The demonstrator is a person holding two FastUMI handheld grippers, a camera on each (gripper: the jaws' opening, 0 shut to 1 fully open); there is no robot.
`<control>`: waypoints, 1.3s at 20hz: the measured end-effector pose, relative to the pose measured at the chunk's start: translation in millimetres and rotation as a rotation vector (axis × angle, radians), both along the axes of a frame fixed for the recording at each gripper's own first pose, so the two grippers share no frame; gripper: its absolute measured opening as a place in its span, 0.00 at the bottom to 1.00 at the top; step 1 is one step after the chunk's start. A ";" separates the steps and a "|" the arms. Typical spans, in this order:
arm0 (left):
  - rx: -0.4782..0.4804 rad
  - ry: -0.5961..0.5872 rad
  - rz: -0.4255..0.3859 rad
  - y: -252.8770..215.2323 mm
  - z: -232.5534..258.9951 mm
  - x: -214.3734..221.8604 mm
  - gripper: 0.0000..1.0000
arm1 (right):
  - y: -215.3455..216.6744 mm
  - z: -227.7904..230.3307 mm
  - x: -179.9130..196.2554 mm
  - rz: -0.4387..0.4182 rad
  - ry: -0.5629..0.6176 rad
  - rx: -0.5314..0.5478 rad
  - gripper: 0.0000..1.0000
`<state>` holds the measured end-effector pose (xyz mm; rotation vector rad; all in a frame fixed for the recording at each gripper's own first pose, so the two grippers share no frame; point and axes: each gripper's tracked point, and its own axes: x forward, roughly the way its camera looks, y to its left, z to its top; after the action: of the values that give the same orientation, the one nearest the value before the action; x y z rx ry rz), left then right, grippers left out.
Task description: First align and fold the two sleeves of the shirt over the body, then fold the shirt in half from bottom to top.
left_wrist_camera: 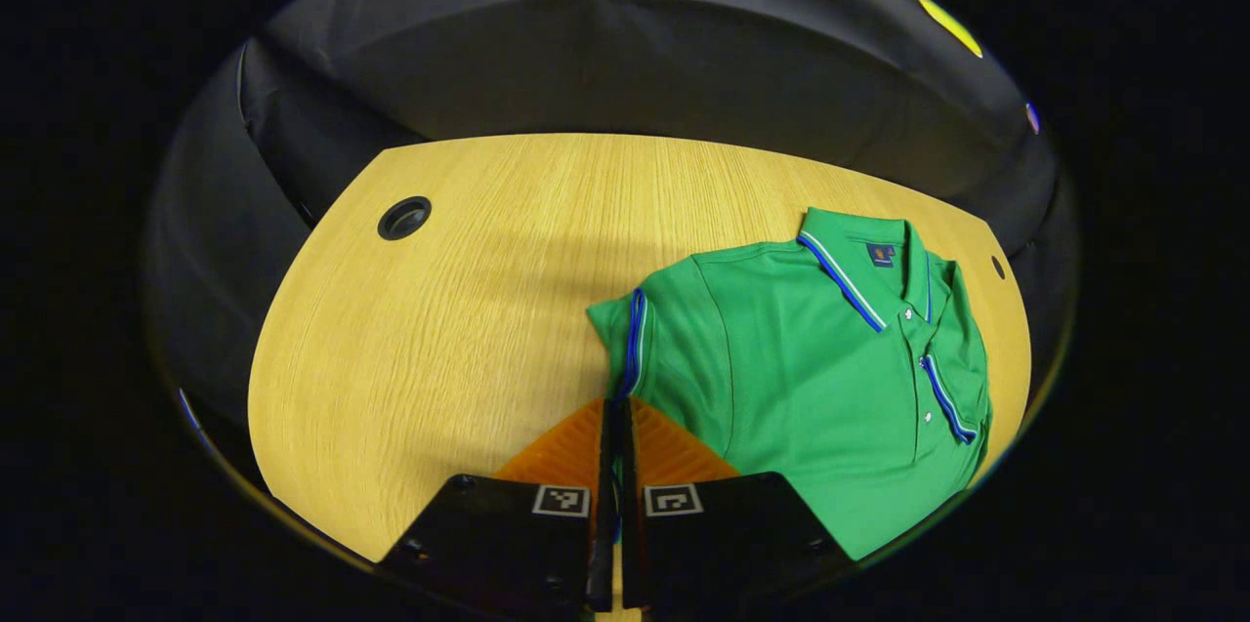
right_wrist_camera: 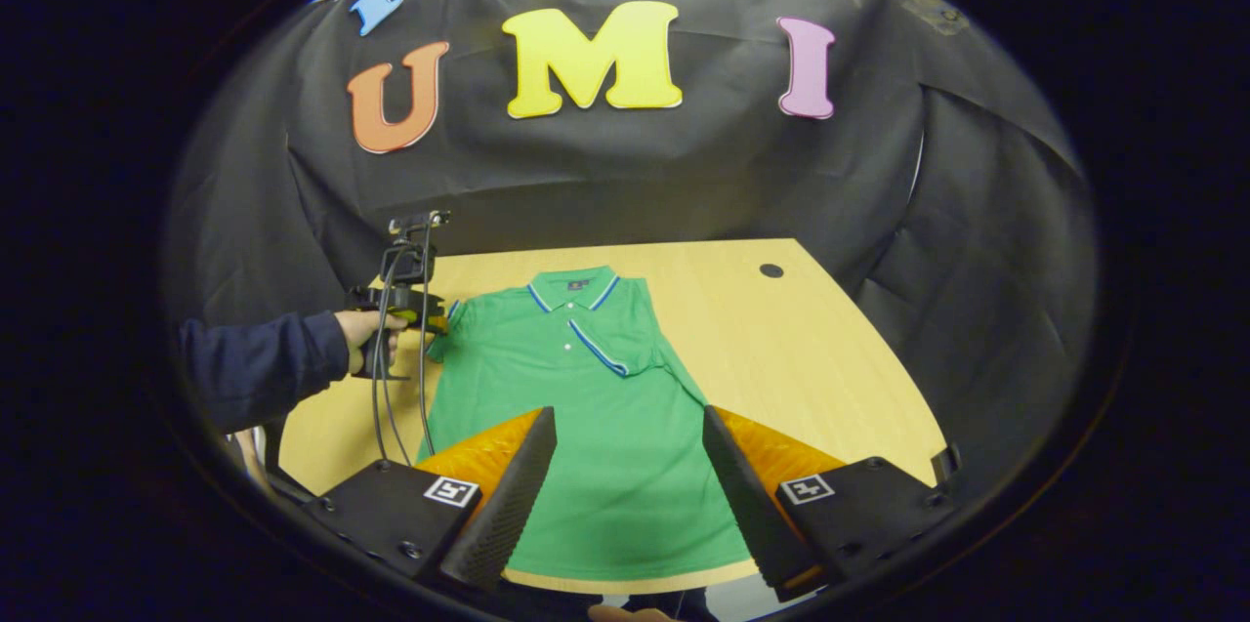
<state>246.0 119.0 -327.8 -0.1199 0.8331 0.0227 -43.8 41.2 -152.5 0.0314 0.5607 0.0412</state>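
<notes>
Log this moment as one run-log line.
left claw: shut on left sleeve | right claw: open above shirt | right sleeve: folded over | bottom fold: not yet

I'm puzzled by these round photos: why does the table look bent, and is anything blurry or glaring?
Left gripper view: fisheye bows the table edge; soft shadow behind the polo shirt. Right gripper view: same bending, shirt sharp, no glare.

The left gripper view sat low and close over the counter (left_wrist_camera: 410,349), looking along its claw (left_wrist_camera: 615,427) at the shirt (left_wrist_camera: 820,378) just ahead. The right gripper view hung higher and farther back behind its claw (right_wrist_camera: 625,466), facing the wall. Both shared shirt and counter.
</notes>
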 end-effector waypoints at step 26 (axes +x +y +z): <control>0.115 -0.099 -0.286 -147.3 66.2 -8.9 0.03 | -34.3 -16.0 5.5 -0.051 0.032 0.051 0.96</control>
<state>237.1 -28.3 -261.6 0.1059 0.7419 -0.2027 -38.3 6.9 -168.6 0.0962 0.5903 0.0058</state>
